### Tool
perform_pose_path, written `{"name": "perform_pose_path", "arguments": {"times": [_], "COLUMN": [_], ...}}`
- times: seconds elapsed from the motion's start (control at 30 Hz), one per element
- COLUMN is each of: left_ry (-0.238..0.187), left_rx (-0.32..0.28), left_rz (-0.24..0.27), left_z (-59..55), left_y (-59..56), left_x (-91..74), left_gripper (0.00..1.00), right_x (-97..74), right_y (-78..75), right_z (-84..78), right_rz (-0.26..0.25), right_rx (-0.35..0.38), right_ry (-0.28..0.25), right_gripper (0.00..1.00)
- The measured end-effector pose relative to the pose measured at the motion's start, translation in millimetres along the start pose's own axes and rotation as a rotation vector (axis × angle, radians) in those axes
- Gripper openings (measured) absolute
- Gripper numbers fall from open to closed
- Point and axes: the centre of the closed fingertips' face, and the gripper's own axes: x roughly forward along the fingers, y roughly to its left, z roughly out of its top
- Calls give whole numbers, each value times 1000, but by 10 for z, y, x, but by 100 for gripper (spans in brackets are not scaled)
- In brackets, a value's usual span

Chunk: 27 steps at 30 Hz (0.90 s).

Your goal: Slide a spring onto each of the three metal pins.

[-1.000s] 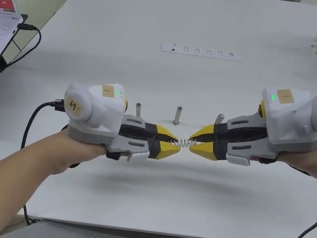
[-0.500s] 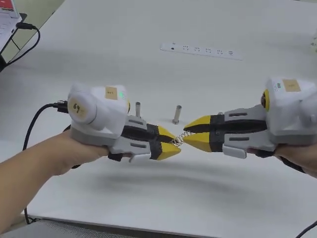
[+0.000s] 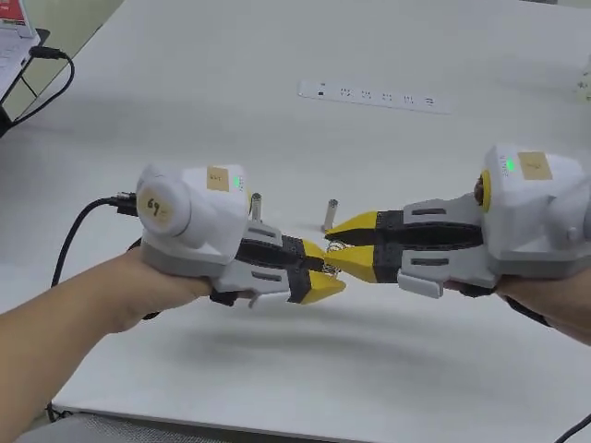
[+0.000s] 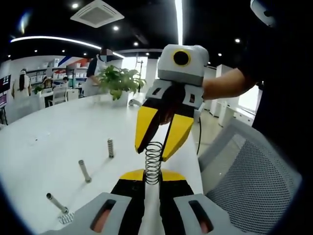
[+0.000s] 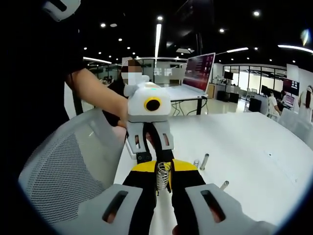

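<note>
1. Table [image 3: 388, 369]: work low over it, so a dropped spring lands close by.
2. Left gripper [image 4: 152, 177]: clenched on one end of the spring. Let go only once the other side has a firm hold.
3. Right gripper [image 5: 163, 169]: its jaws straddle the free end. I cannot tell whether they pinch it yet. Grip squarely and leave the coil's opening free.
4. Pins [image 4: 85, 171]: upright on the table beyond the tips. The far one seems to carry a coil, the other two look bare.
5. Spring [image 4: 153, 164]: held in the air between both tips.

Bright, even overhead light, soft shadows on the table [image 3: 277, 55], fisheye distortion at edges.
</note>
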Motion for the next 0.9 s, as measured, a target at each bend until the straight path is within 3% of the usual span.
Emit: {"name": "perform_pose_path", "arguments": {"times": [0.9], "left_ry": [4], "left_rx": [-13], "left_rz": [6], "left_z": [39], "left_y": [-5], "left_x": [-21], "left_gripper": [3], "right_x": [-6], "right_y": [6], "right_z": [40], "right_rz": [-13], "right_rx": [-39], "right_ry": [-24], "right_gripper": [7]}}
